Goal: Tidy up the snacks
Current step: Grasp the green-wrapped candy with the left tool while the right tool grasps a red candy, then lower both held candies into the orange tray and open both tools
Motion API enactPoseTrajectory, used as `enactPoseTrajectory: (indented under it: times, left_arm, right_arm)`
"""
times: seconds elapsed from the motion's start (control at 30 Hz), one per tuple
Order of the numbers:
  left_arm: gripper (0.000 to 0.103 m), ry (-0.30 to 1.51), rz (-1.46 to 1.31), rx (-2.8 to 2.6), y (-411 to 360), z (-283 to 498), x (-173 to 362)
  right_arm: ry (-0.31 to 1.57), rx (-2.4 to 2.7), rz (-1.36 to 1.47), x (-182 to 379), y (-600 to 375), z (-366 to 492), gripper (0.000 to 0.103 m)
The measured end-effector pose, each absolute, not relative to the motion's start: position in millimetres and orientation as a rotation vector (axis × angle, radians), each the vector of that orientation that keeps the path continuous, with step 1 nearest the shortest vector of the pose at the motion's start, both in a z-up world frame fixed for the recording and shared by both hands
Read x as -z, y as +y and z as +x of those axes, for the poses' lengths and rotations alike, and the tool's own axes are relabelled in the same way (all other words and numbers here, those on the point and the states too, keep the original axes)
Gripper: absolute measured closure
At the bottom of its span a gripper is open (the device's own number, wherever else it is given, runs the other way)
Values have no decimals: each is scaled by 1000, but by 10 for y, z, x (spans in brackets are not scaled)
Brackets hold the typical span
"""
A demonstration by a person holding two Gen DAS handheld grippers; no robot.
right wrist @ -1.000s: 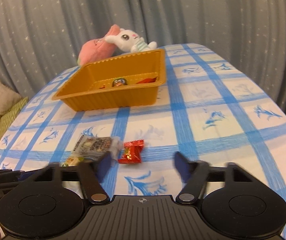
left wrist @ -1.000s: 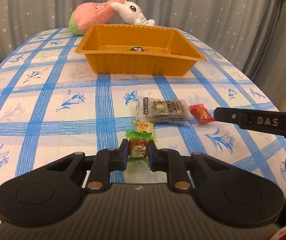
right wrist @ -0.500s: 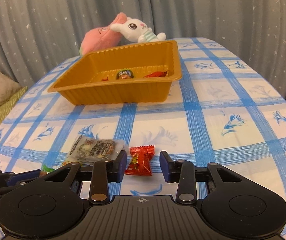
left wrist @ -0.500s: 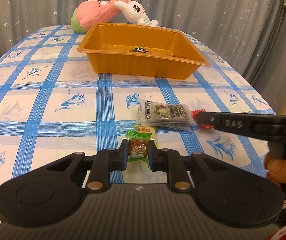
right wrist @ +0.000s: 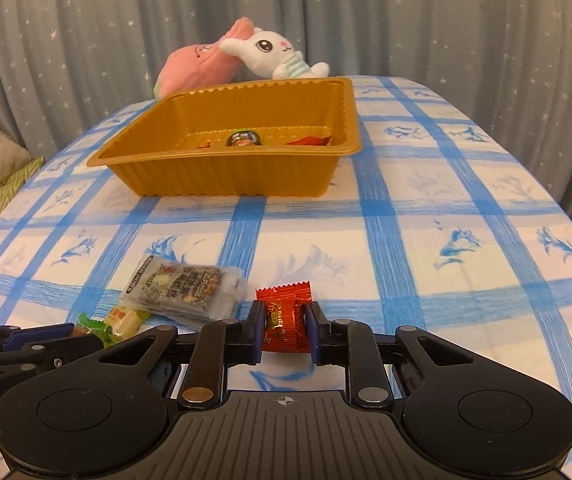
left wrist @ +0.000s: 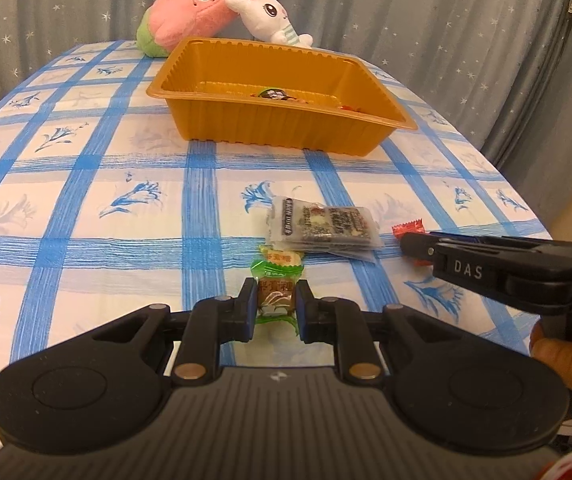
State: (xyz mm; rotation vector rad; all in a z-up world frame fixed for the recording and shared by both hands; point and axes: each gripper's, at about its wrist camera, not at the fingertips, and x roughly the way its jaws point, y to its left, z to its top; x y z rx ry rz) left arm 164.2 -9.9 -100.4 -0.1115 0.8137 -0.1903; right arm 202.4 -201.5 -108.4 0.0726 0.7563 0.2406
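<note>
Red candy [right wrist: 284, 317]: on the tabletop [right wrist: 425, 208] at six o'clock from the orange tray [right wrist: 226, 178], clamped in the right tool [right wrist: 284, 330].
Green candy [left wrist: 276, 294]: clamped in the left tool [left wrist: 274, 308].
Lift: raise both straight up, clear of the grey packet [right wrist: 184, 286] between them.
Carry: toward twelve o'clock, over the tray's near wall.

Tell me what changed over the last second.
The right gripper moved in over the red candy and shut on it; a second ago its jaws stood wide open, short of it. Unchanged: the left gripper stays clamped on the green-wrapped candy, and the seaweed packet and orange tray haven't moved.
</note>
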Motion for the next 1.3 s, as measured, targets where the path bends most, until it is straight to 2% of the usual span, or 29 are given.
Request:
enactPoseTrajectory:
  times: [1.3]
  left_arm:
    - [86,787,-127,174,-96,1738,269]
  right_arm:
    - [719,-226,110,225,-2125,1832,82]
